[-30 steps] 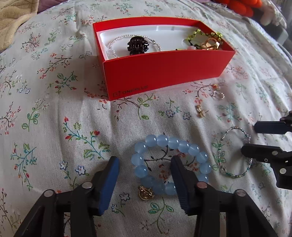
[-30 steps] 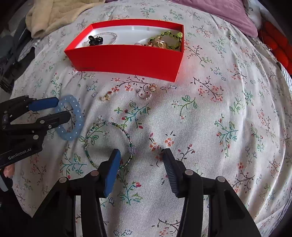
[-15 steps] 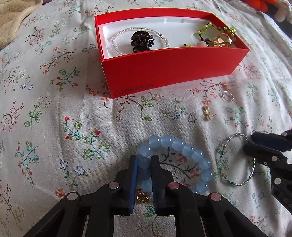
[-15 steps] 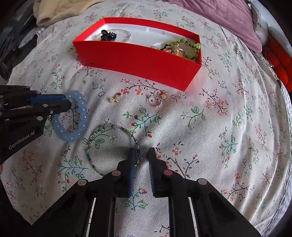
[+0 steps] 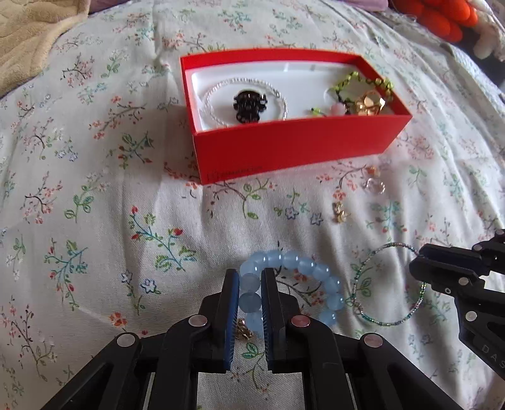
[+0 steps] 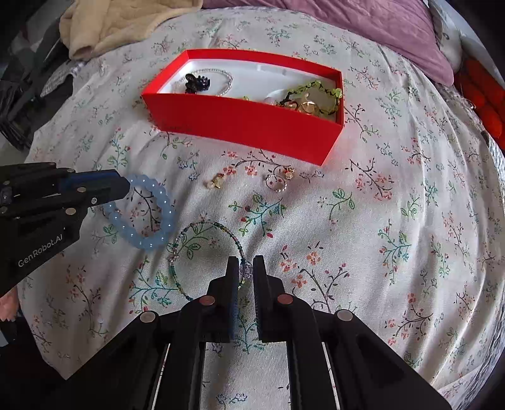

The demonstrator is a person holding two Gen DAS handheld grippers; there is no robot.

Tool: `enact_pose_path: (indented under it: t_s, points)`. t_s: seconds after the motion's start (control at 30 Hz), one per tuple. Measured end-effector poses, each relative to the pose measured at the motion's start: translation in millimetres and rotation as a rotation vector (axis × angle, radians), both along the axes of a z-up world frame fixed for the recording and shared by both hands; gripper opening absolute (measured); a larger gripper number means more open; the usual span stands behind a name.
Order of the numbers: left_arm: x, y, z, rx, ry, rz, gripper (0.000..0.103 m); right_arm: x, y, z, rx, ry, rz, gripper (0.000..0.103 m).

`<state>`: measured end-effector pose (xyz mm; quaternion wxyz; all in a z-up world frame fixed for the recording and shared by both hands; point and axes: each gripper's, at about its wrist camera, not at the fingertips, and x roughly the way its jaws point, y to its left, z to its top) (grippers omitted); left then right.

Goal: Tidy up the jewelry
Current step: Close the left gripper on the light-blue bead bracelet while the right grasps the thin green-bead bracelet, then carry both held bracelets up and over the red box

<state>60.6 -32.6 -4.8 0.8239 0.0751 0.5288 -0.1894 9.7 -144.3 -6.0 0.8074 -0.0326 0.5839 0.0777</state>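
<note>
My left gripper (image 5: pixel 249 277) is shut on the blue bead bracelet (image 5: pixel 318 277), gripping its left side; the same bracelet (image 6: pixel 157 239) shows in the right wrist view. My right gripper (image 6: pixel 244 266) is shut on the thin green beaded bracelet (image 6: pixel 189 228), gripping its right side; it also shows in the left wrist view (image 5: pixel 366 317). Both bracelets look lifted slightly off the floral bedspread. The red box (image 5: pixel 293 148) lies beyond, holding a black hair claw (image 5: pixel 249 105), a clear bead strand and green and gold pieces (image 5: pixel 367 94).
Small gold earrings (image 6: pixel 216 183) and a ring (image 6: pixel 276 184) lie on the bedspread between the box (image 6: pixel 246 121) and the bracelets. A beige blanket (image 6: pixel 110 22) lies at the back left, a purple pillow (image 6: pixel 363 28) at the back right.
Both grippers went from open to shut, the left on the blue bracelet, the right on the green one. Both have since risen, so the box looks farther away.
</note>
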Motion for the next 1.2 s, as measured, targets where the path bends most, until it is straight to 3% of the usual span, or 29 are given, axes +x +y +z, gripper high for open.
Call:
enact_pose_path:
  t_s: [0.67,1.2]
  points:
    - [-3,18,64,-0.092,-0.126,0.083,0.008,3,-20,69,0.112,-0.146,-0.055,0.009]
    - [15,17,87,-0.184,-0.140,0.124,0.008,23,-38,112,0.212,-0.249,-0.123,0.009]
